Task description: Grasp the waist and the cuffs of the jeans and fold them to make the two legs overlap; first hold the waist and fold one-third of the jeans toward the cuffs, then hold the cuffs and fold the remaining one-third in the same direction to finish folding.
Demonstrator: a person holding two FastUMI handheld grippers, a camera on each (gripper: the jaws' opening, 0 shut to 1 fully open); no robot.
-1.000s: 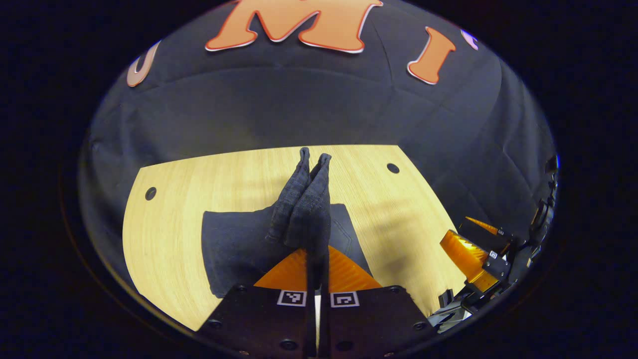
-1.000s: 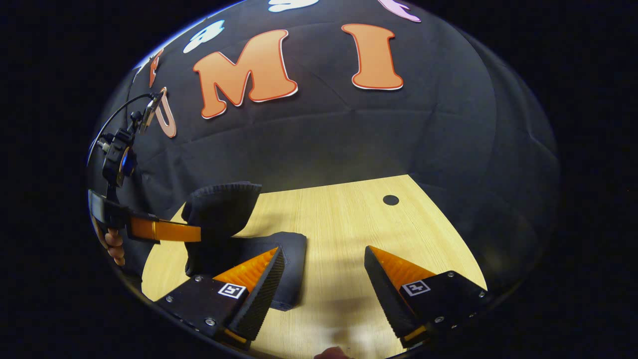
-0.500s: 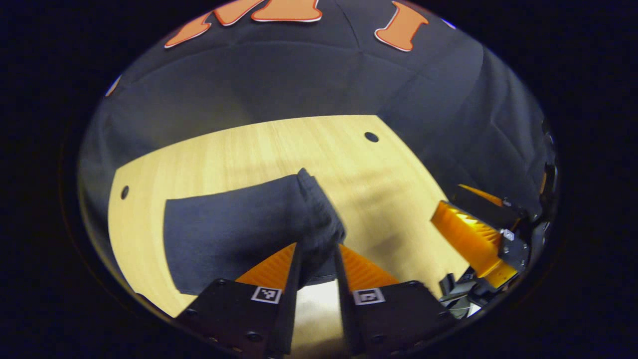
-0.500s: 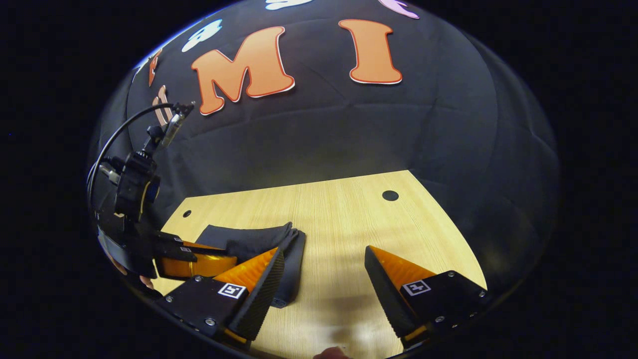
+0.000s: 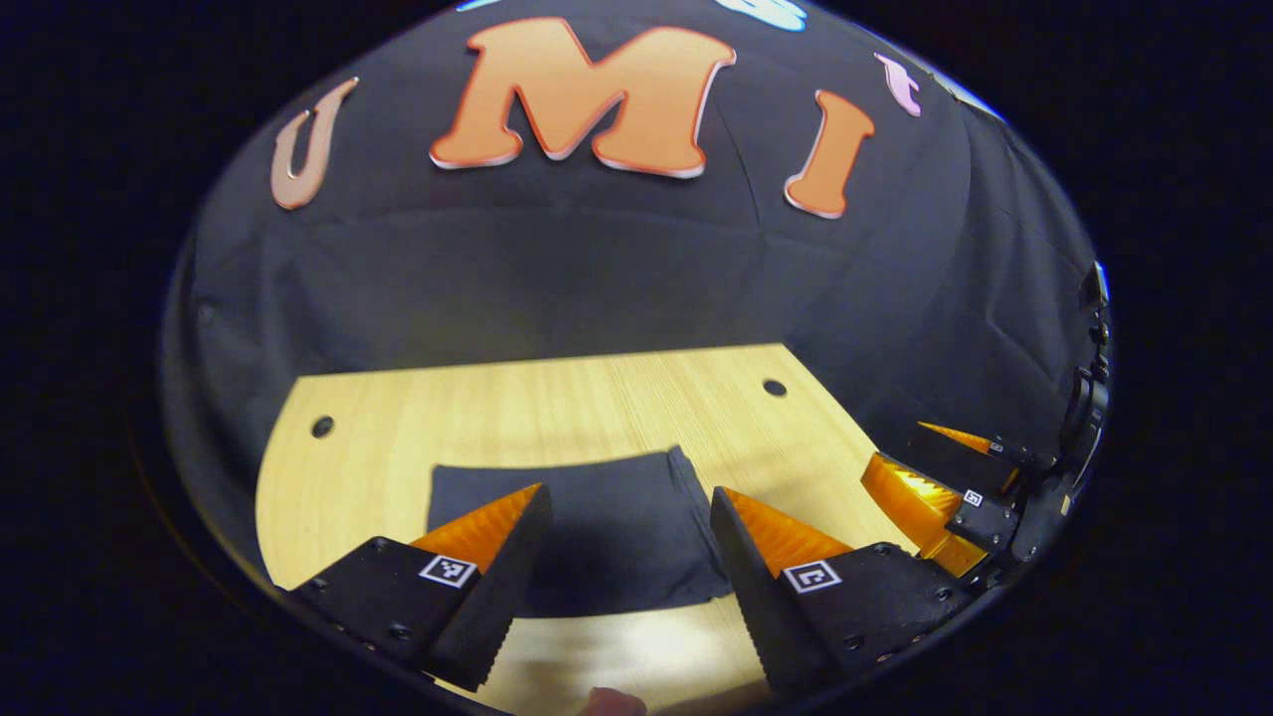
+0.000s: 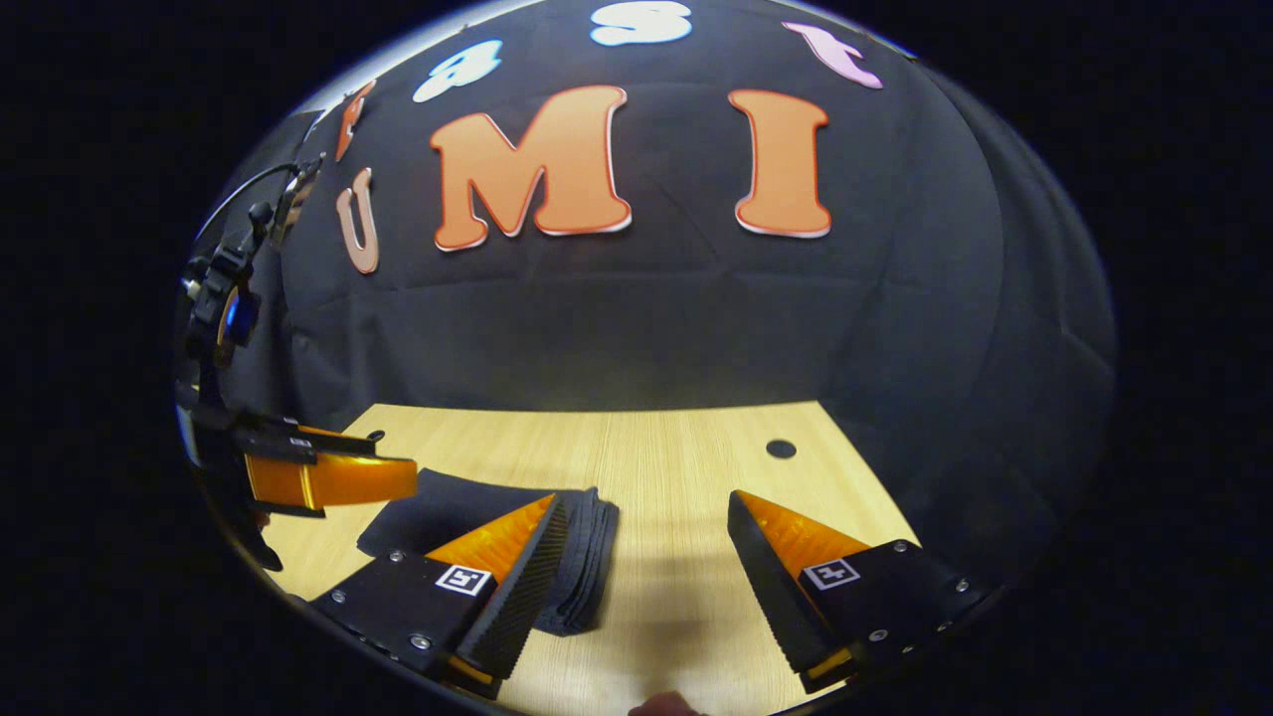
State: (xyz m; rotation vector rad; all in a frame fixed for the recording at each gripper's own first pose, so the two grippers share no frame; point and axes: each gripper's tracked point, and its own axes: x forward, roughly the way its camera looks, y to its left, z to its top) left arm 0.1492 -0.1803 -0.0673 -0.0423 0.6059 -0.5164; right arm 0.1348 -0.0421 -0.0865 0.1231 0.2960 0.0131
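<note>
As we look along the left gripper's own fingers: we see the left gripper [image 5: 627, 557] spread wide, holding nothing, with the folded jeans [image 5: 597, 527] lying in the gap beyond its tips; whether the tips brush the cloth we cannot tell.
Right gripper: in the right gripper view we see the right gripper [image 6: 646, 577] just as wide apart and empty, over bare table [image 6: 686, 467]; its left finger crosses in front of the jeans' right edge.
Jeans: we find the jeans [image 6: 587, 557] flat on the light wood table [image 5: 388, 447], folded into a compact dark rectangle, toward the near side.
What the left gripper view adds: we see the top face of the bundle whole, smooth and roughly rectangular, a round hole [image 5: 321, 427] at the far left of the table and another hole [image 5: 775, 387] at the far right, and the right gripper [image 5: 945, 487] at the right edge, just beside the table.
What the right gripper view adds: we see the stacked layers at the bundle's right edge, one far hole [image 6: 781, 448], and the left gripper [image 6: 328, 477] at the left, above the far left part of the jeans.
Near edge: a fingertip [image 5: 612, 704] shows at the bottom of the left gripper view.
</note>
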